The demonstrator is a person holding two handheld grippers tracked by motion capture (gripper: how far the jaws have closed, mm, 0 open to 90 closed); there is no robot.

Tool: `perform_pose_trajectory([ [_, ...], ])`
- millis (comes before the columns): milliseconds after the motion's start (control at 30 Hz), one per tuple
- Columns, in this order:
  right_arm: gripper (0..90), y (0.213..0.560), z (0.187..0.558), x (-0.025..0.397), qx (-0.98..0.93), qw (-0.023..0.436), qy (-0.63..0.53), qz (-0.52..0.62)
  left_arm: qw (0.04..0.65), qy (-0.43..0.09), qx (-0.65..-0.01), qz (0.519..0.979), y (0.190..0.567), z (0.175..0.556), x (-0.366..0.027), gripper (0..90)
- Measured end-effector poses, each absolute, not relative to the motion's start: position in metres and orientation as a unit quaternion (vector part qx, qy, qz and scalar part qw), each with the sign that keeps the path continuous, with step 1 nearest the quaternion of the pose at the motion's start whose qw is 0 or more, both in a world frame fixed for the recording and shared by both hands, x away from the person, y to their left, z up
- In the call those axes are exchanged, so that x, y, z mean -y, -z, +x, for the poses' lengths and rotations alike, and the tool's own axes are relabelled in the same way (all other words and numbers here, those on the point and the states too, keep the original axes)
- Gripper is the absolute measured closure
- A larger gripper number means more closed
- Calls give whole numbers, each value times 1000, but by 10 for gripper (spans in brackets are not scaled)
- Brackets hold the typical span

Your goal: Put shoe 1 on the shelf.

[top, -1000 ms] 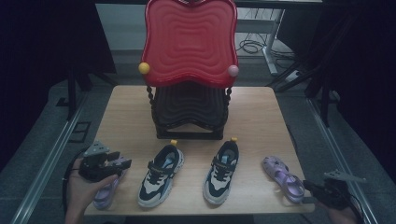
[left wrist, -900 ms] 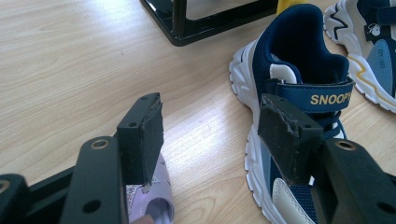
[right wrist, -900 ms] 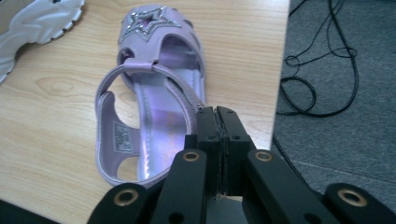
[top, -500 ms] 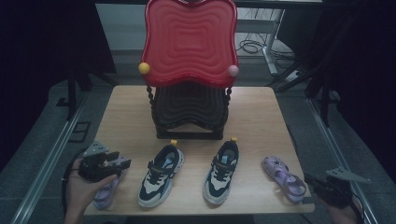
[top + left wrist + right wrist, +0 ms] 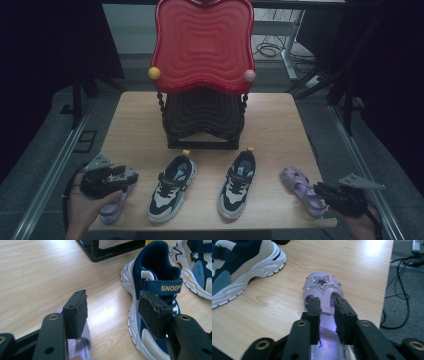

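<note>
The right purple sandal [image 5: 322,291] lies near the counter's near right corner, its star-decorated toe pointing away from the right gripper [image 5: 327,317]. That gripper's jaws stand narrowly apart above the sandal's rear strap; whether they pinch it cannot be told from the right gripper view. In the high view the right gripper [image 5: 334,194] sits at the sandal's [image 5: 300,186] near end, at the counter's edge.

At the near left, the left purple sandal [image 5: 116,202] lies partly under the left gripper [image 5: 107,179], held in a hand [image 5: 82,207]. In the left gripper view this gripper [image 5: 112,312] is wide open, holding nothing, one pad just above the sandal [image 5: 82,345].

Between the sandals stand two navy-and-white sneakers, the left sneaker [image 5: 172,186] and the right sneaker [image 5: 237,182], heels towards the far side. Behind them on the counter [image 5: 280,125] stands a black stand [image 5: 202,120] bearing an upright red tray [image 5: 202,45].
</note>
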State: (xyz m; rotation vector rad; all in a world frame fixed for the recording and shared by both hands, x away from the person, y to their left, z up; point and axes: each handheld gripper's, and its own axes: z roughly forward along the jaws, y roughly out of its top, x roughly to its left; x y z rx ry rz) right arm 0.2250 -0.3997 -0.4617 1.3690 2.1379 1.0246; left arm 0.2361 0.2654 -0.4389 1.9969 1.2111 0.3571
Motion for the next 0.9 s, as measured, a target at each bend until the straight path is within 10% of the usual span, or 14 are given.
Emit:
perform_pose_trajectory([
  [900, 644, 470, 205, 388, -790, 187, -349, 469, 341, -132, -510, 779, 459, 192, -297, 420],
])
